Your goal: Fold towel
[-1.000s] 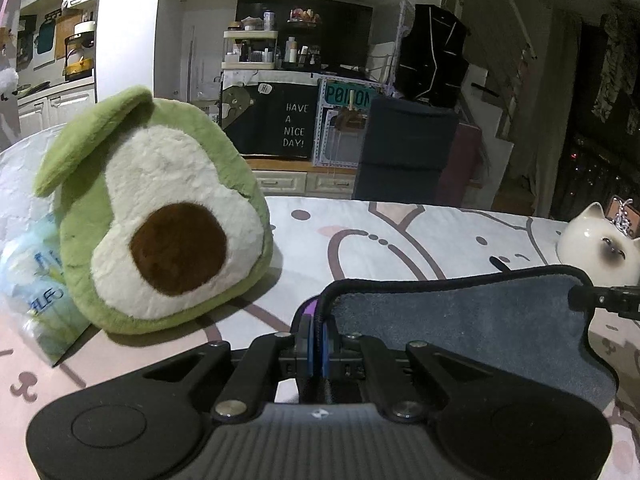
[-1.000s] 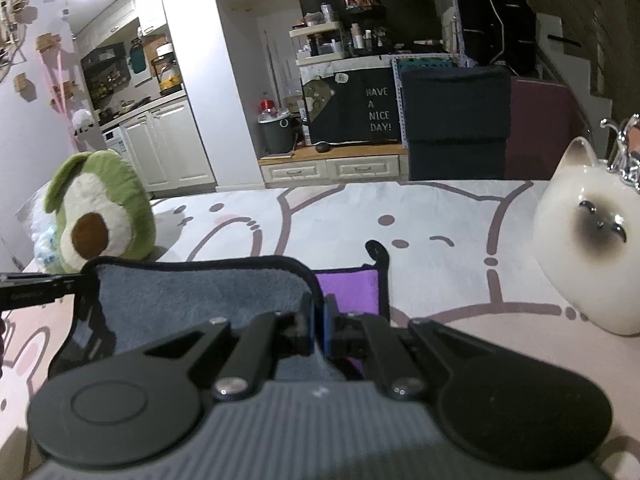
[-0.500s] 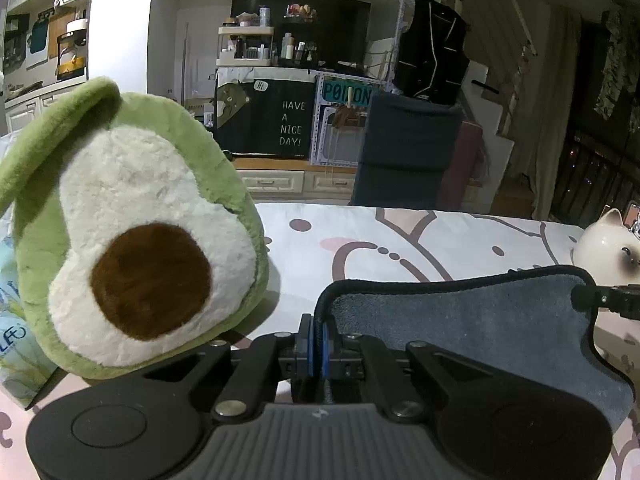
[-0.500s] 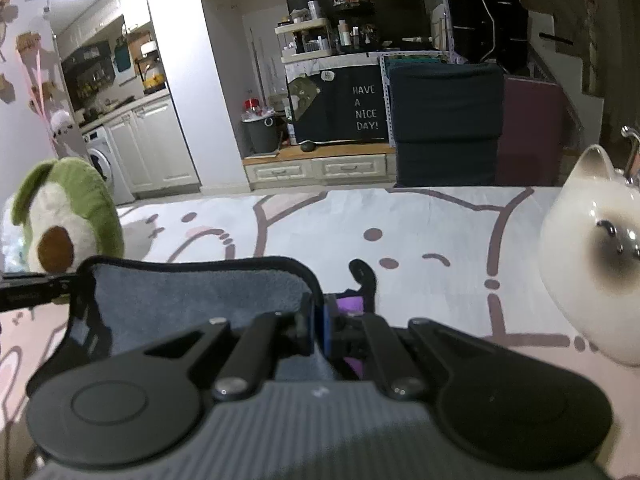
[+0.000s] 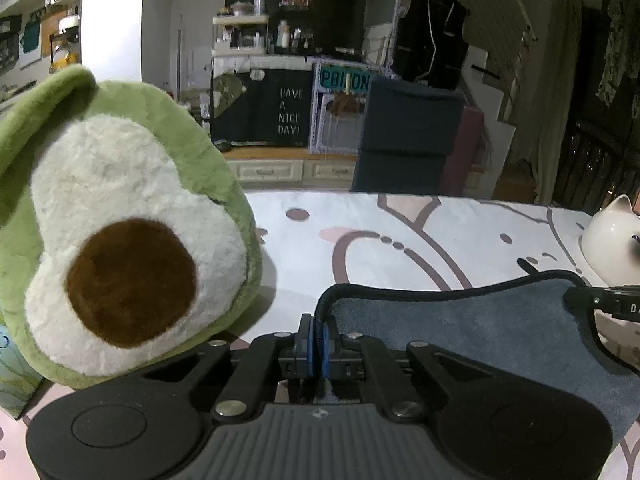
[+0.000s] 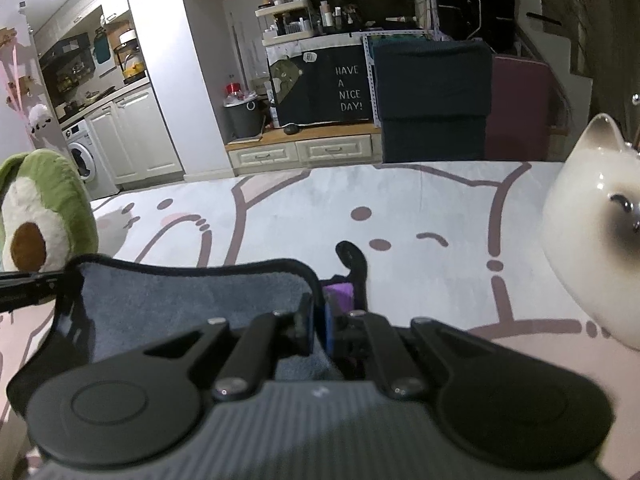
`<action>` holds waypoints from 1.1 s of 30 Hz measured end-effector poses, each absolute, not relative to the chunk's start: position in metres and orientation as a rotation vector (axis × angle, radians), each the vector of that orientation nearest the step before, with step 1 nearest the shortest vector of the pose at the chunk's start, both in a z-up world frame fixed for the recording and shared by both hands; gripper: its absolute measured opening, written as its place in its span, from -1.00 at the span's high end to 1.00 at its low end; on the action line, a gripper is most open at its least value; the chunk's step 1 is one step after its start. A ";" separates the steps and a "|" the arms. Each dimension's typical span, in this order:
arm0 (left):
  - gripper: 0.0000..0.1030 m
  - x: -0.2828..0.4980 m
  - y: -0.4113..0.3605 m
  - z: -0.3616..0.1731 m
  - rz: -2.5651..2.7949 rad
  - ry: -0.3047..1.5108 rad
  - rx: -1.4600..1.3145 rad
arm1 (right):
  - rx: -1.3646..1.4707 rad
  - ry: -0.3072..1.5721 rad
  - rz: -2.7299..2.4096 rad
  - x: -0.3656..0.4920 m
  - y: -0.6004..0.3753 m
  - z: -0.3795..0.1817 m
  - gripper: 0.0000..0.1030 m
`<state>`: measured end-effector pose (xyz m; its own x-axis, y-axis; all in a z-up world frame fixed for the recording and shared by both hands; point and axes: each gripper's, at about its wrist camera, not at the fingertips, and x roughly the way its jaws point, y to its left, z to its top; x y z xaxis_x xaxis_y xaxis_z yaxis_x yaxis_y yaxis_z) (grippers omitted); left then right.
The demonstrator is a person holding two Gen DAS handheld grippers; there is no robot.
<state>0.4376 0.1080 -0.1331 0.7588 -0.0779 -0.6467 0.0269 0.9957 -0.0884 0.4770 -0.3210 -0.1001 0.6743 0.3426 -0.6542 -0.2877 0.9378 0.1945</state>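
We hold the grey towel [image 5: 480, 320] stretched between our two tools, lifted above the worktop [image 5: 420, 236], which wears a pale cloth printed with pink and brown cartoon lines. Our left hand-held gripper [image 5: 318, 344] is closed tight, its blue pads pinching the towel's black-bound edge at one upper corner. From this side the towel spreads away to the right, its top hem dipping slightly in the middle, and at its far corner we see the tip of the other tool clamped onto it.

Our right hand-held gripper [image 6: 319, 330] is likewise closed, with grey towel [image 6: 180, 304] caught between its pads at the opposite corner. Just beyond those pads a patch of purple fabric [image 6: 340, 292] shows, along with a black hanging loop [image 6: 354, 258] curling up from the hem; we cannot tell whether the purple is the towel's other face or a separate layer.

A plush avocado [image 5: 116, 236] stands close to the left gripper, near the left edge of the worktop, with a pale printed packet [image 5: 14, 372] tucked beside it. A white ceramic cat [image 6: 596, 236] sits toward the right edge, apart from the towel.
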 end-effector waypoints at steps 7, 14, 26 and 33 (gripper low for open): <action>-0.52 0.442 0.102 -0.138 -0.019 0.780 -0.059 | 0.067 0.771 0.358 0.475 -0.318 -0.104 -0.36; -1.00 0.436 0.101 -0.133 0.002 0.828 -0.084 | 0.044 0.813 0.360 0.471 -0.314 -0.100 -0.99; -1.00 0.422 0.092 -0.117 0.014 0.862 -0.063 | 0.044 0.819 0.364 0.459 -0.312 -0.080 -0.99; -1.00 0.412 0.084 -0.100 -0.001 0.846 -0.069 | 0.033 0.828 0.353 0.451 -0.308 -0.068 -0.99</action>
